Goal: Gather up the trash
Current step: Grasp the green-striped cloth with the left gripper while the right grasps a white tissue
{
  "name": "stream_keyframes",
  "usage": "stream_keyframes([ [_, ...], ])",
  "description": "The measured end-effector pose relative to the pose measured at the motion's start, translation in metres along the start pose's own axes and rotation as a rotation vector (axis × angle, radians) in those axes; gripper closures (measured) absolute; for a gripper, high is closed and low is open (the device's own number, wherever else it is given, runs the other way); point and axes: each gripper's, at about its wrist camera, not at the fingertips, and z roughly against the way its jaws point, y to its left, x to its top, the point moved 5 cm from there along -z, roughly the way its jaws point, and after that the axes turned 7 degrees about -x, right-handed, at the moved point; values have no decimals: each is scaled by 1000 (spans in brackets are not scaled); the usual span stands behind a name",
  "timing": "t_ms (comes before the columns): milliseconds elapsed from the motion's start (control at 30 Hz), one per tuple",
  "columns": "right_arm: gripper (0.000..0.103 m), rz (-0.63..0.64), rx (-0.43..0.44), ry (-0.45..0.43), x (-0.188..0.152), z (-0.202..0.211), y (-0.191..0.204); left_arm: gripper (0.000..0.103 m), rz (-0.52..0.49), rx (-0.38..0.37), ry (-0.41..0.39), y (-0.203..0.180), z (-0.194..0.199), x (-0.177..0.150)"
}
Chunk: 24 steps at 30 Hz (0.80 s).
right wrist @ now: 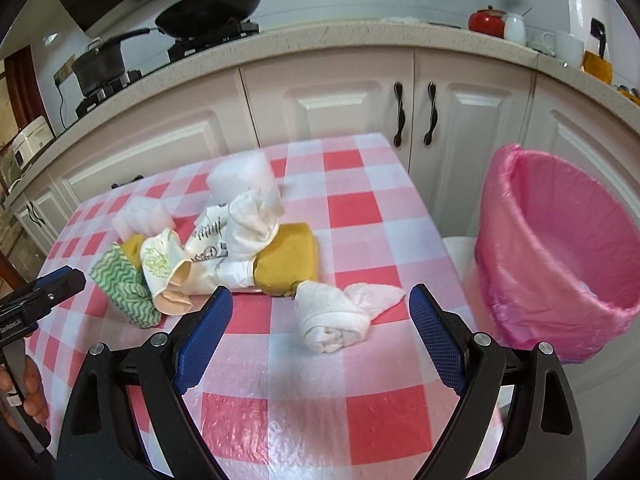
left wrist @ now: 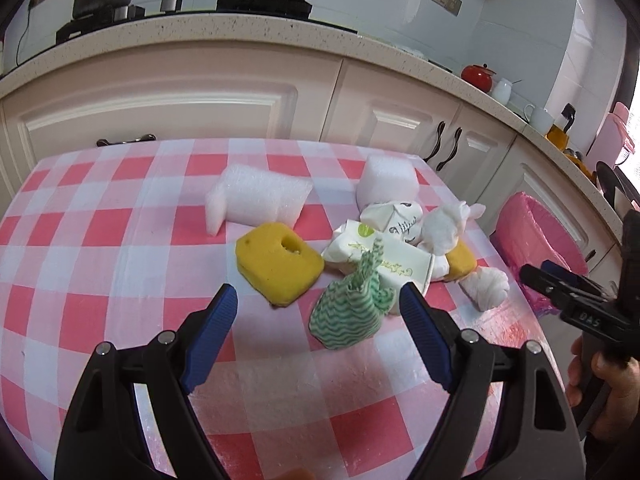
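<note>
The left gripper (left wrist: 318, 302) is held with its blue pads spread wide and nothing pinched between them. Directly ahead of its tips, a green-and-white wavy-patterned cloth (left wrist: 352, 312) is seen bunched on the table, just inside the right-hand pad. A yellow sponge (left wrist: 278, 266) lies just beyond the left-hand pad, and two white foam blocks (left wrist: 256, 200) are placed further ahead.

The right gripper (right wrist: 320, 308) is likewise held apart, with nothing gripped. A rolled white tissue (right wrist: 334, 318) lies on the checked tablecloth (right wrist: 352, 208) between and just ahead of its pads. Beyond it, a second yellow sponge (right wrist: 286, 258) is partly covered by crumpled printed wrappers (right wrist: 200, 256). A bin lined with a pink bag (right wrist: 560, 248) stands to the right of this gripper, off the table edge.
</note>
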Motion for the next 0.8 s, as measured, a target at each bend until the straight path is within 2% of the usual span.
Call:
stream_keyframes([
  [133,19,-1,-8,31,-4,-16,3,26,-4,-24,15,-3,-8,-1],
  [200,21,-3,-9,47,-6,-24,3,33,-5,-34,29,-6,-14,-2],
  [267,23,-4,-11,66,-8,-32,3,37,-6,-43,49,-8,-22,-4],
  [467,38,-4,-13,109,-15,-50,2,53,6,-54,95,-11,-39,-10],
  [633,52,-4,-8,133,-19,-58,2,60,11,-59,118,-11,-48,-12],
  [667,55,-5,-8,137,-19,-59,1,66,16,-63,122,-11,-50,-13],
  [800,62,-4,-8,136,-20,-59,0,78,9,-71,125,-13,-51,-12],
])
